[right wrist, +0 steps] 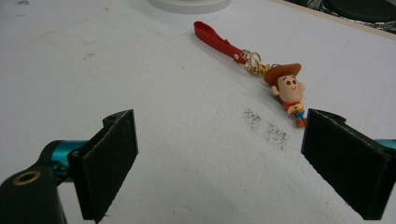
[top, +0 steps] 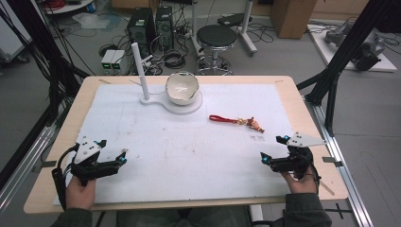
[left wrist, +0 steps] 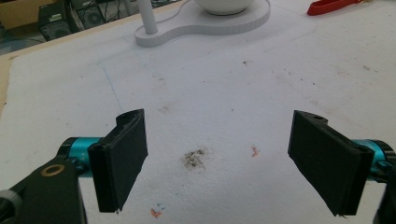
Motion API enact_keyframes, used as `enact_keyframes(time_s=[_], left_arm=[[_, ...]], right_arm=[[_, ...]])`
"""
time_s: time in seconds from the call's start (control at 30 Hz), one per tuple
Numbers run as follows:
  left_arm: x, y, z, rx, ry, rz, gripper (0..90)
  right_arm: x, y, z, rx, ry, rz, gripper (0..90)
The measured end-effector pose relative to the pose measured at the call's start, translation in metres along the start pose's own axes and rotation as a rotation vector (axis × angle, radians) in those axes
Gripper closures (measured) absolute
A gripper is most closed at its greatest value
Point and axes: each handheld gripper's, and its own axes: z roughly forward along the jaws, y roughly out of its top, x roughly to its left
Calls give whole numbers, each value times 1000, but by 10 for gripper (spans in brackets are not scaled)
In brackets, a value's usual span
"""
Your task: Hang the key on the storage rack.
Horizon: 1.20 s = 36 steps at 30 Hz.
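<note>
While keychain [top: 236, 121] lies flat, bowl [top: 181, 88] behind, white post [top: 140, 71] alongside

red strap [right wrist: 217, 41], brown-hatted figure [right wrist: 288, 88], white bowl [top: 181, 88], white stand [top: 163, 101], white mat [top: 189, 151], black jaw pads.

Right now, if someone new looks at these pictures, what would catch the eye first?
Probably the keychain, a cowboy figure on a red strap, lying alone on the white mat right of centre. Behind it, at the far middle, a white bowl sits on a white stand with an upright post. Near the person, the left tool and right tool rest open, holding nothing.
</note>
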Motion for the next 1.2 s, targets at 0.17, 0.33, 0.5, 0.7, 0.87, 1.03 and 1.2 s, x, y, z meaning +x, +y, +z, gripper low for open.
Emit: enact_keyframes(time_s=[0.17,0.33,0.5,0.7,0.87,1.03,1.2], left_arm=[[-1,0,0,-1,0,-3,201],[0,-1,0,-3,-7,-2,201],[0,-1,0,-6,-4,-3,201],[0,-1,-1,-5,-1,2,201],[0,-1,-1,-9,0,-1,201],[1,-1,-1,-11,1,-1,201],[1,-1,-1,-13,4,-1,201]], right_arm=[[1,-1,1,10,2,10,100],[2,-1,2,16,3,1,100],[3,0,3,19,1,-2,100],[2,0,2,16,-2,-5,100],[3,1,3,20,-3,-4,100],[3,1,4,22,-1,-3,100],[2,4,4,23,3,-5,100]])
